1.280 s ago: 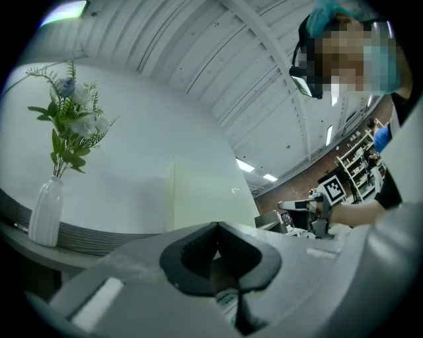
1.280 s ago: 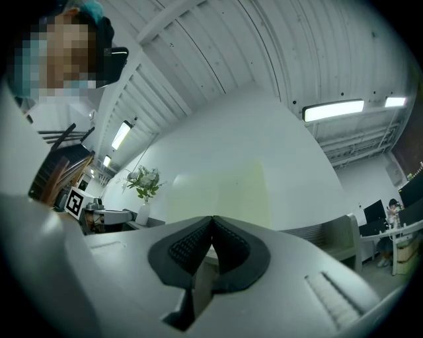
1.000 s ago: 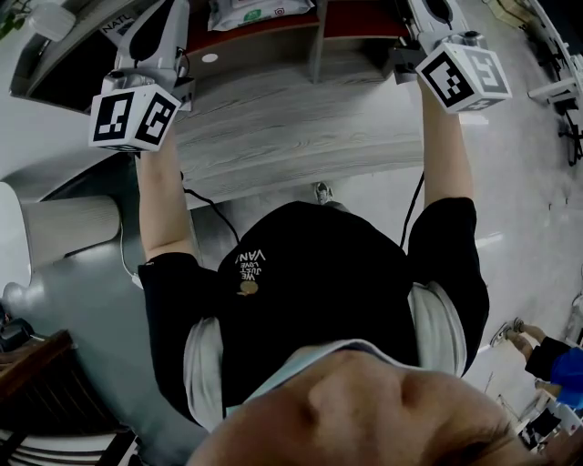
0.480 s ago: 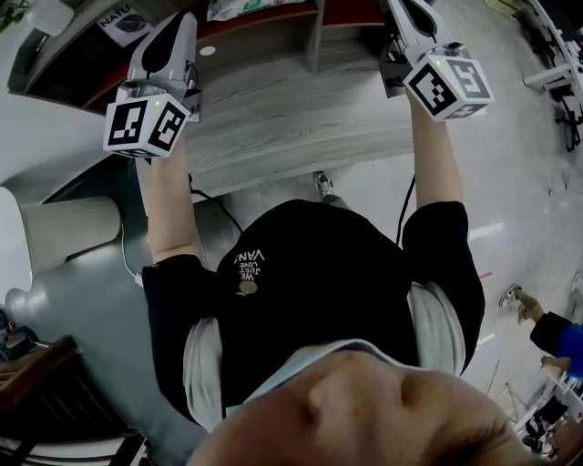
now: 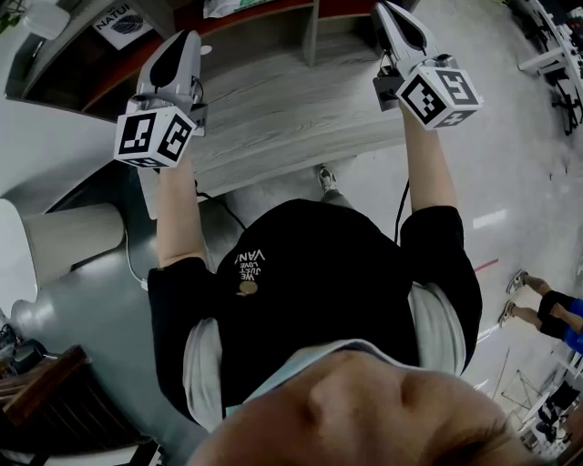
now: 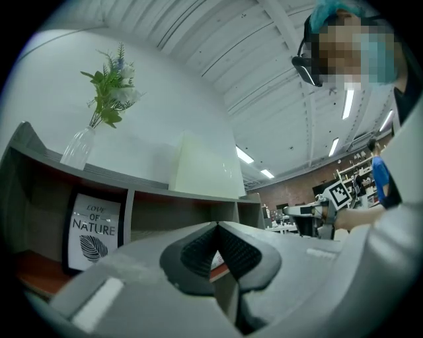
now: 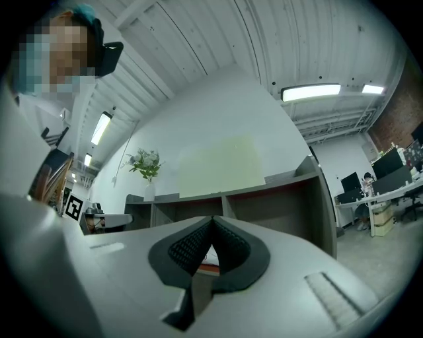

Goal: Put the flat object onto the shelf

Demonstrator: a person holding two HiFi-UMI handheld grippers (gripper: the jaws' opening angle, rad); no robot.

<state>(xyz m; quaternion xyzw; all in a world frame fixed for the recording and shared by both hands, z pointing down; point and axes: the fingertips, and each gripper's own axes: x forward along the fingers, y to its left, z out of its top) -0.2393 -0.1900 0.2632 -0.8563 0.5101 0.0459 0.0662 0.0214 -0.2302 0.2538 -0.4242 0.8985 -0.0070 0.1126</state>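
A white flat packet (image 5: 226, 7) lies on the red-brown floor of the grey shelf (image 5: 311, 36), cut off by the head view's top edge. My left gripper (image 5: 187, 36) hovers over the grey wooden counter (image 5: 282, 118) before the shelf. It is shut, its black pads (image 6: 198, 249) together with nothing between them. My right gripper (image 5: 381, 7) points at the shelf's right compartment, also shut and empty, its pads (image 7: 192, 247) meeting. Past both pairs of pads only a sliver of white and red on the shelf floor shows.
A framed "Love of Nature" print (image 6: 92, 231) stands in the shelf's left compartment. On the shelf top are a vase with a plant (image 6: 109, 99) and a pale board (image 6: 205, 165). A grey rounded column (image 5: 73, 237) stands at the left. Office desks (image 7: 390, 191) stand far right.
Both grippers have sunk and drawn back from the shelf toward the person. In the head view the shelf has slid up and the packet is now nearly out of frame.
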